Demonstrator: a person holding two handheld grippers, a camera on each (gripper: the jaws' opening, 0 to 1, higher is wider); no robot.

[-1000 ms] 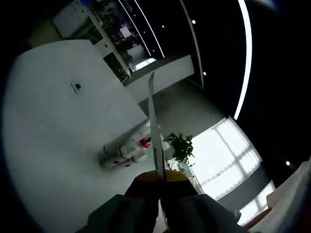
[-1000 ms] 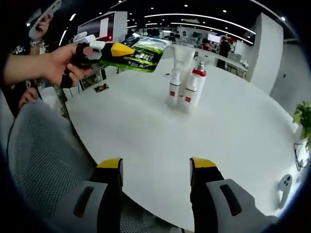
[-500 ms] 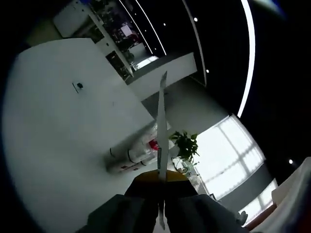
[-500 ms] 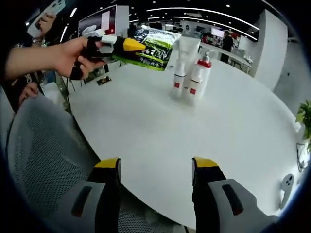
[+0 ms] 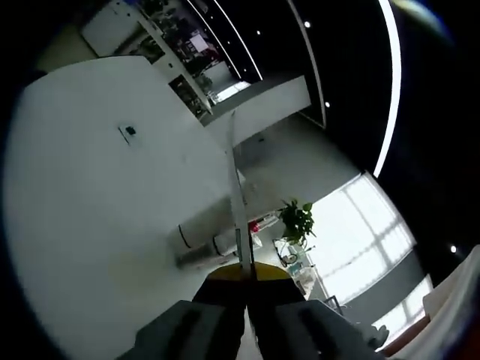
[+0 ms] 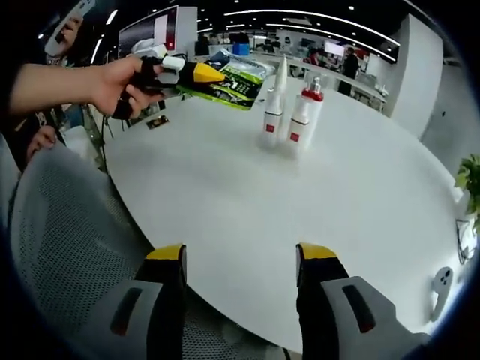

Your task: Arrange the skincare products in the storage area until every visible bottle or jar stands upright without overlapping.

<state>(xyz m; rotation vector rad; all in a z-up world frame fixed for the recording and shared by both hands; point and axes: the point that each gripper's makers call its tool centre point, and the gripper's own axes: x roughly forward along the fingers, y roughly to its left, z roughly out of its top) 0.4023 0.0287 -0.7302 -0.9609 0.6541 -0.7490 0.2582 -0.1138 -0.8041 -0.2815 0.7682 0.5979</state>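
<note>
Two white bottles stand upright and close together on the round white table: one with a pointed cap and one with a red pump top. My left gripper, held by a hand, comes in from the left and is shut on a flat green packet hanging above the table's far edge, left of the bottles. In the left gripper view that packet shows edge-on between the shut jaws of the left gripper, with the bottles beyond. My right gripper is open over the near table edge.
A grey mesh chair sits at the table's near left. A small dark card lies near the far left edge. A white gadget rests at the right edge, with a potted plant behind it.
The hand has carried the green packet a little to the right, closer to the bottles. The left gripper view has shifted with it. The right gripper has stayed open in place.
</note>
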